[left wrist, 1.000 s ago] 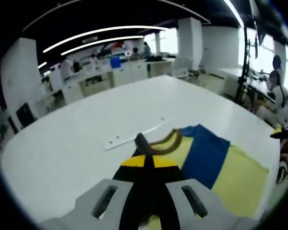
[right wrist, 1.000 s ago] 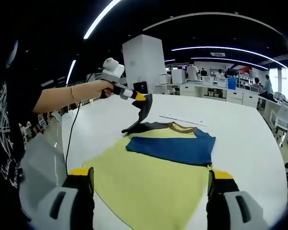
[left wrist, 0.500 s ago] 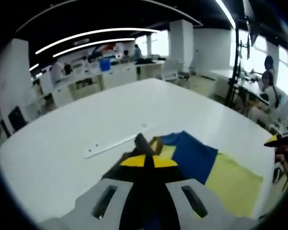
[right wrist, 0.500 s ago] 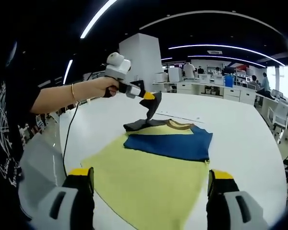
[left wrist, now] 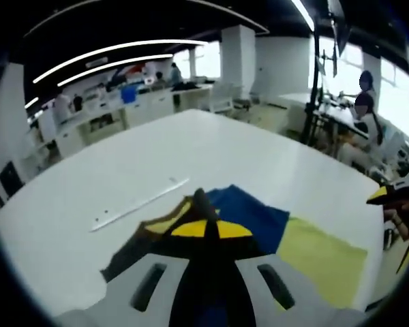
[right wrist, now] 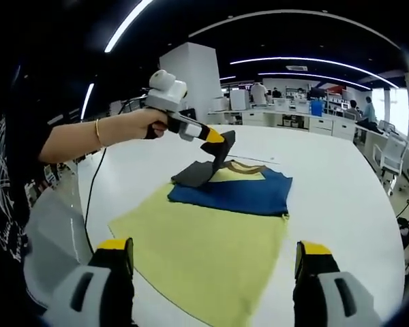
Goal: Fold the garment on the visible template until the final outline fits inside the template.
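In the right gripper view we see the left gripper now farther in over the shirt than a second ago, above the blue band near the collar. The dark sleeve pinched in its jaws comes with it: it hangs as a wider flap, its lower edge now lying on the blue instead of out at the shirt's side. In the left gripper view the strip on the desk sits farther left, the camera having moved.
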`<state>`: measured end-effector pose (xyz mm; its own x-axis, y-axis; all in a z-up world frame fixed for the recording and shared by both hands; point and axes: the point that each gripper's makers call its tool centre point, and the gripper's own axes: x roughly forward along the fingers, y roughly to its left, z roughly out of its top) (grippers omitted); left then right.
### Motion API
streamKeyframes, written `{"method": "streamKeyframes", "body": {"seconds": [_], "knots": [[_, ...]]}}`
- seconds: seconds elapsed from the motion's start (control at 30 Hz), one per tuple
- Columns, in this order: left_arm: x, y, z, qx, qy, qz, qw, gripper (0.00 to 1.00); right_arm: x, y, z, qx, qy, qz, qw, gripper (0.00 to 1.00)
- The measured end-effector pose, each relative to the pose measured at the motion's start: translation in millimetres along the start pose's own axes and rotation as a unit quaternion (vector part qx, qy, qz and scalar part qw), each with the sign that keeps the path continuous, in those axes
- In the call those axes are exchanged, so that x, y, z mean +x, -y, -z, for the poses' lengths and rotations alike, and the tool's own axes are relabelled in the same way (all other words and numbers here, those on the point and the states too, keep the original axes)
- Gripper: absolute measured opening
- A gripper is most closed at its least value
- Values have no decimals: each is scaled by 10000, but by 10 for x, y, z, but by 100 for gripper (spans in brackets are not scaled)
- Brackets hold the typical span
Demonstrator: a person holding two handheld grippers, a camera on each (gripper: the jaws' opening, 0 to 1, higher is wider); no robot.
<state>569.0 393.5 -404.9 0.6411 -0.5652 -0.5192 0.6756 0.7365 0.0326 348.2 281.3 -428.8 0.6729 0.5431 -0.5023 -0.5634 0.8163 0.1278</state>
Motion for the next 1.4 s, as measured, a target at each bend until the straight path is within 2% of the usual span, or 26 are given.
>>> {"method": "streamKeyframes", "body": {"seconds": [0.57,0.7,0.97,1.1,1.23,1.33,1.4], "knots": [[143,665,232,305,-27,763,9966,0,5,44,125,116,-120,34,9999,100],[173,779,289,349,-63,850,9957,0,-3,45,160,137,-167,49,9998,100],[284,943,391,349,-146,971,9946,0,-8,23,214,136,-239,38,9996,100],[364,963,466,441,-238,953,9942,0,-11,37,239,125,-271,64,9995,100],[458,1033,607,369,-442,1080,9925,1,-9,52,262,139,-280,89,9995,100],[509,1062,655,303,-459,1102,9924,2,-4,72,270,162,-288,132,9994,100],[537,1107,684,28,-507,1145,9921,3,6,103,247,211,-240,178,9993,100]]}}
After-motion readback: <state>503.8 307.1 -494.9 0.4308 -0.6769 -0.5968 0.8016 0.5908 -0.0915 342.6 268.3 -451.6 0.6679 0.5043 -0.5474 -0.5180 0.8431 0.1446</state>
